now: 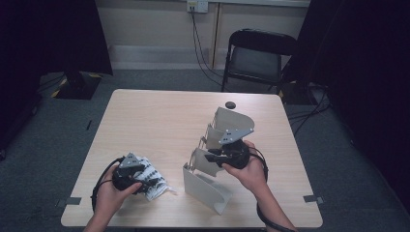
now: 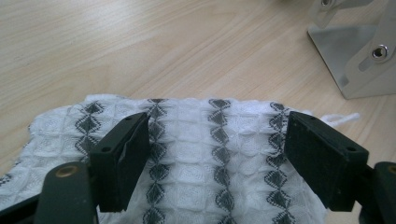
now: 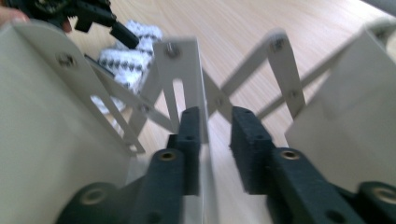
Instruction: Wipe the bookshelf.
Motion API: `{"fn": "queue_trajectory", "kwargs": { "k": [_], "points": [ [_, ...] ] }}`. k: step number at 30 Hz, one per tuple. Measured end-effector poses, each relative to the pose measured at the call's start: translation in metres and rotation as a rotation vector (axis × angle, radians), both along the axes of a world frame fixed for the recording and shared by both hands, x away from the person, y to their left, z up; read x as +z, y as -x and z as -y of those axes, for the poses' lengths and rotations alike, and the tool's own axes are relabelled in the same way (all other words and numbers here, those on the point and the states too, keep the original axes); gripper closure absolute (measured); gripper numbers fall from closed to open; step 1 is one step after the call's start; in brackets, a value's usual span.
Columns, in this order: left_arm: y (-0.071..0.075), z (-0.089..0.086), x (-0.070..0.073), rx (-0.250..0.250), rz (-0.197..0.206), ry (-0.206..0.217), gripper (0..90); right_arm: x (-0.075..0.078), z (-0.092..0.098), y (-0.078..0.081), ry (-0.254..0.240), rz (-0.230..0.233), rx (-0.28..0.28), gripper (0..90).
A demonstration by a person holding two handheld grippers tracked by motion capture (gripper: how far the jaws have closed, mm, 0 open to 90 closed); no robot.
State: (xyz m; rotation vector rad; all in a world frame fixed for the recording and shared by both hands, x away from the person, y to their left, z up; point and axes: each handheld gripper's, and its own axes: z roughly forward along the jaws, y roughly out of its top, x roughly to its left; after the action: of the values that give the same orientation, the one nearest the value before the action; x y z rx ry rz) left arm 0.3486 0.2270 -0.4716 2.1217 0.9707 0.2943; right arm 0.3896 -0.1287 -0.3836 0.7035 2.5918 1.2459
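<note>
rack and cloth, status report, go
Left gripper open over patterned cloth. Right gripper open astride a rack divider. Nothing in the way.

Each bare-armed hand carries a black claw — the left claw (image 1: pixel 145 180) and right claw (image 1: pixel 211 158) both topped by a grey 3-cornered plate. 2 thick, blocky black jaws with small screw holes sit on brass-coloured pivots — a black cable loops from each.

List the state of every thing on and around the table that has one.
Expanding file rack: stretched open, standing on the table.
Patterned cloth: lying flat under the left gripper.
Left gripper: open, jaws straddling the cloth.
Right gripper: open around a rack divider.
Folding chair: unfolded, empty.
</note>
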Motion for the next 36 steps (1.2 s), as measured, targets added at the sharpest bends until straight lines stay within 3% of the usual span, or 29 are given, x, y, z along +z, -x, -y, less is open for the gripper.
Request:
{"fn": "queue_trajectory", "kwargs": {
  "k": [7,15,20,28,36],
  "points": [
    [0.000,0.000,0.000,-0.003,0.000,-0.008,22.3,-0.022,0.020,0.006,-0.006,-0.023,-0.040,57.7],
    [0.000,0.000,0.000,-0.006,-0.002,-0.013,22.3,-0.043,0.035,0.019,-0.003,-0.035,-0.068,56.6],
    [0.000,0.002,-0.001,-0.007,-0.003,-0.012,22.3,-0.054,0.039,0.020,-0.025,-0.046,-0.101,61.0],
    [0.001,0.002,-0.001,-0.007,-0.002,-0.011,22.4,-0.054,0.036,0.019,-0.039,-0.055,-0.104,85.9],
    [0.000,0.002,-0.001,-0.009,-0.005,-0.011,22.7,-0.052,0.042,0.014,-0.038,-0.068,-0.088,88.3]
  ]
}}
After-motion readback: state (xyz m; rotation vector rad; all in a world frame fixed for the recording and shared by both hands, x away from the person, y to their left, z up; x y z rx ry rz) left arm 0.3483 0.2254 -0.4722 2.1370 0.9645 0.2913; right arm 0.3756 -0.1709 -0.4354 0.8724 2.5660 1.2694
